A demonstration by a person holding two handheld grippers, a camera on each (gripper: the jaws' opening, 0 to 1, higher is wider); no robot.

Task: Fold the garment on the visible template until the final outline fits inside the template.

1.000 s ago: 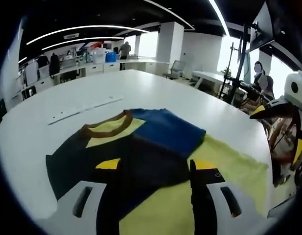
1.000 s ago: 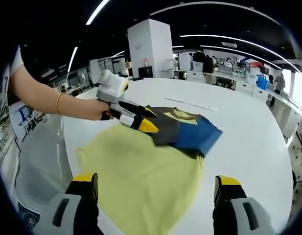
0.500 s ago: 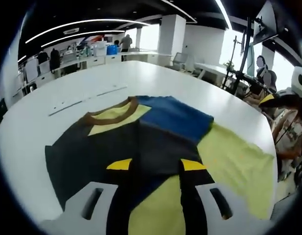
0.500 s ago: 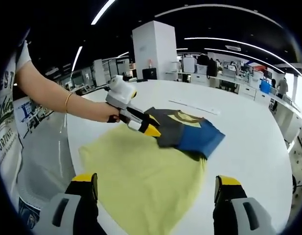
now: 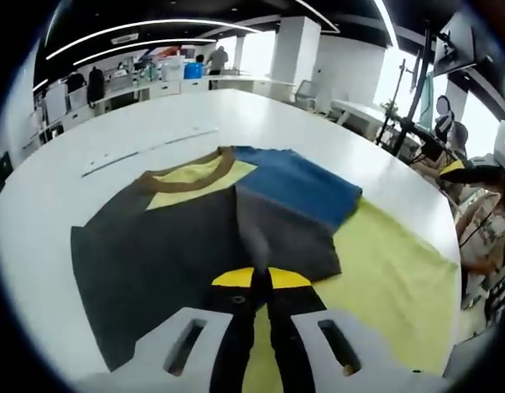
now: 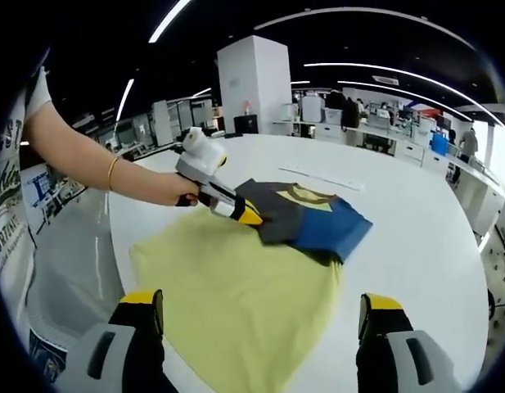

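1. Pinching now: left gripper [image 5: 261, 279], jaws closed on the dark hem of the garment [image 5: 195, 237], should lift low and carry it toward the brown collar [image 5: 189, 179] for a straight crease.
2. Right gripper [image 6: 260, 315] hangs wide open, empty, near the yellow template [image 6: 236, 286]; the garment lies on the template's far end.
3. Count: two grippers, one garment, one template, one white table [image 6: 416, 246].

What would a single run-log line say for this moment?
left gripper: shut on garment edge | right gripper: open, above yellow template | fold: unfinished
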